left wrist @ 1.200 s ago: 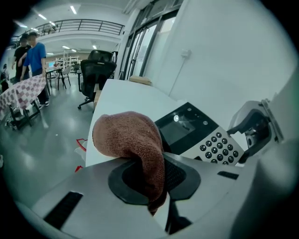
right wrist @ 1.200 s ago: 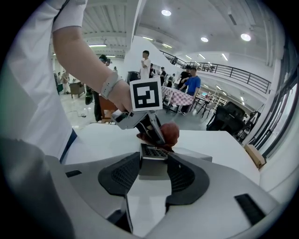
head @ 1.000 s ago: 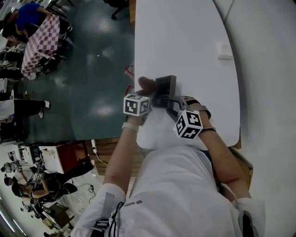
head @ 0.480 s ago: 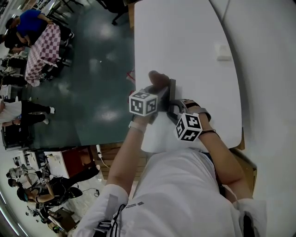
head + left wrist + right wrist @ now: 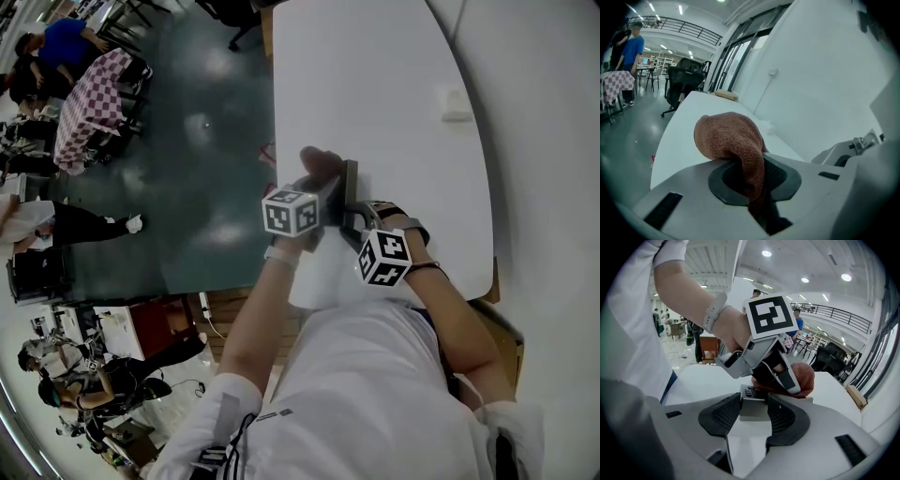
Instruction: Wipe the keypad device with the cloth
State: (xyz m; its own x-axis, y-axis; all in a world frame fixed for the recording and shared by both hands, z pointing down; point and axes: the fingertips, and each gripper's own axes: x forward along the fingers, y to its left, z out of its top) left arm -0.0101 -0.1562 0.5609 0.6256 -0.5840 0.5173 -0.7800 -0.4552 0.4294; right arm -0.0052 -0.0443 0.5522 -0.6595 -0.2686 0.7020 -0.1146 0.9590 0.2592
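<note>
On my left side, my left claw (image 5: pixel 752 180) was shut tightly on the brown cloth (image 5: pixel 729 138), and a thick fold of it bulged out in front of the jaws. Compared with one second before, this claw had travelled forward, away from my body. In the last half second it hardly moved at all. I judged that one wiping stroke had reached its end and that the wiping was under way, not finished.

In the middle, the keypad device (image 5: pixel 750 393) was over the white table (image 5: pixel 375 84), close to the table's near edge. I could not tell whether it rested there or was lifted. On the right, my right claw (image 5: pixel 753 414) was closed on the near end of the device, one pad on each side, and it had kept its place.

The left gripper view showed only how the cloth sat in the jaws, without the device. The right gripper view gave the missing part: the dark keys, and the cloth lying against the far end. Only the head view showed both claws close together.
</note>
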